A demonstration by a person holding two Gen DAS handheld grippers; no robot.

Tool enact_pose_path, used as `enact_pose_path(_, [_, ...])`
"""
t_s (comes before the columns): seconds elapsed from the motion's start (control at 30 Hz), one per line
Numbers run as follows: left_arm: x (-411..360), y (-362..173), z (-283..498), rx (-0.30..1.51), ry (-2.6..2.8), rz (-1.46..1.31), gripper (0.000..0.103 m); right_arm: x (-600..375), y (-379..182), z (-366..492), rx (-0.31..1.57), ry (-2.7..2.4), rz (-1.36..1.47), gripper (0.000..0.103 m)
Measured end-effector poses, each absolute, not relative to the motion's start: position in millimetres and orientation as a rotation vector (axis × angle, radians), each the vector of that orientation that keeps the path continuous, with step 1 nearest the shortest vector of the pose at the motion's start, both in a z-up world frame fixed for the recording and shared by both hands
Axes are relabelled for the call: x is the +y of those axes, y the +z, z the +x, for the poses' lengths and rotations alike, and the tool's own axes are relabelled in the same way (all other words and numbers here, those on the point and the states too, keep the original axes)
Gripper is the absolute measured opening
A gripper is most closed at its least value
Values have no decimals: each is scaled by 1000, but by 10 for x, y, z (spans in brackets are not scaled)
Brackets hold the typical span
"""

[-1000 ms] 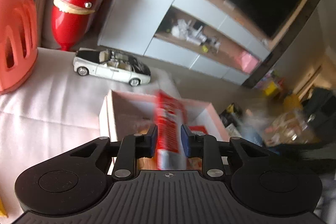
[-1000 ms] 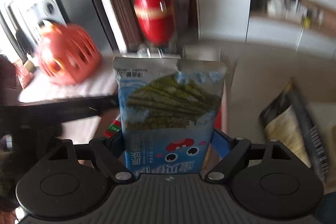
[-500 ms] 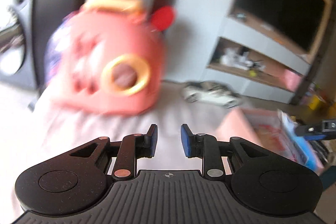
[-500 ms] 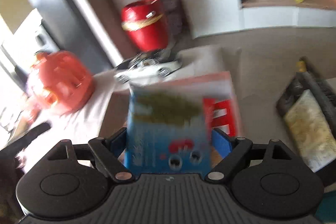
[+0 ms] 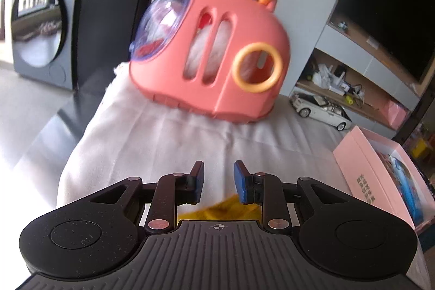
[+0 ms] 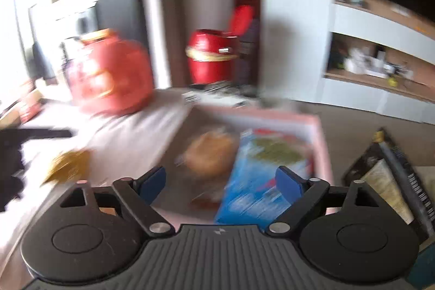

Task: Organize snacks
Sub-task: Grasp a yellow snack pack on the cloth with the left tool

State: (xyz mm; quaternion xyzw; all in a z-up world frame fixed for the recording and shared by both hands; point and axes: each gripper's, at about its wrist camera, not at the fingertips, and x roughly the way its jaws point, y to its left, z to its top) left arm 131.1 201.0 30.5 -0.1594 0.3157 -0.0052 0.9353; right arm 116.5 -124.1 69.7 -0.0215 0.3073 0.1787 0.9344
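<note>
A pink box (image 5: 364,170) stands on the white cloth at the right in the left wrist view; it also shows in the right wrist view (image 6: 323,143). In it lie a blue seaweed snack pack (image 6: 261,175), a round brownish snack (image 6: 212,154) and a red pack behind. My right gripper (image 6: 220,182) is open wide above the box, holding nothing. My left gripper (image 5: 218,177) is open a little and empty, low over the cloth. A yellow snack wrapper (image 5: 217,209) lies just under its fingers; it also shows in the right wrist view (image 6: 68,163).
A pink toy carrier (image 5: 212,50) stands at the back of the cloth (image 5: 152,143). A white toy car (image 5: 320,109) sits behind the box. A red bin (image 6: 212,59) stands behind the table. A dark snack bag (image 6: 391,175) lies right of the box.
My right gripper opened and let the blue seaweed pack drop into the pink box. My left gripper, which released the red pack earlier, swung left and came down over the yellow wrapper.
</note>
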Motion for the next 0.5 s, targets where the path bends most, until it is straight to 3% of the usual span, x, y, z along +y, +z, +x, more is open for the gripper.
enact_pose_path(0.3, [1805, 158, 920, 708, -116, -264, 29, -801, 124, 614, 722, 460, -47, 93])
enact_pose_path(0.5, [1506, 236, 569, 696, -135, -74, 29, -576, -35, 505, 707, 453, -102, 93])
